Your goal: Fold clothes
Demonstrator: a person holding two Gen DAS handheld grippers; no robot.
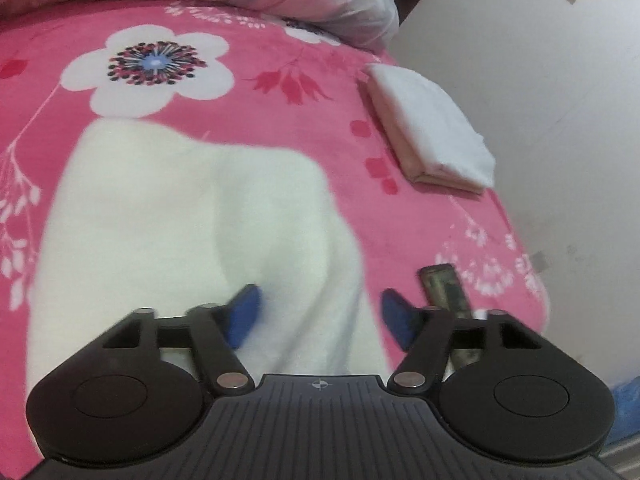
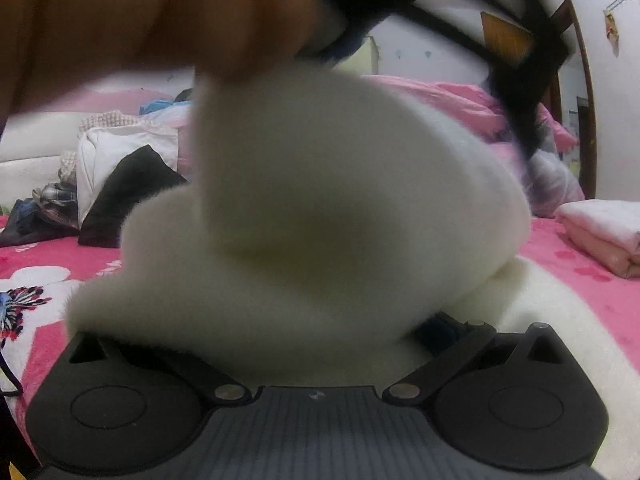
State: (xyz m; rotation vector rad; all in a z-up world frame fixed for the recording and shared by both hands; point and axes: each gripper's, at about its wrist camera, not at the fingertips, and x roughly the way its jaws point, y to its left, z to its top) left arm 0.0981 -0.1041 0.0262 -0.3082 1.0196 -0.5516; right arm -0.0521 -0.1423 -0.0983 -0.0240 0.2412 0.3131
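Observation:
A white fluffy garment (image 1: pixel 192 220) lies spread on the pink floral blanket (image 1: pixel 280 60). My left gripper (image 1: pixel 320 316) hovers over its near part. The blue pads (image 1: pixel 244 316) stand wide apart and grip nothing. In the right wrist view the same garment (image 2: pixel 340 208) bulges up in a thick fold right over my right gripper (image 2: pixel 320 332) and hides the fingers. Only a dark bit of the right finger (image 2: pixel 440 328) shows. A person's hand (image 2: pixel 160 12) with the black frame of the other gripper is blurred across the top.
A folded white and pink towel (image 1: pixel 428 128) (image 2: pixel 600 236) lies near the bed's right edge, by the white wall (image 1: pixel 540 80). A dark flat device (image 1: pixel 444 288) rests on the blanket by the left gripper's right finger. Pillows and dark clothes (image 2: pixel 120 184) are piled at the back left.

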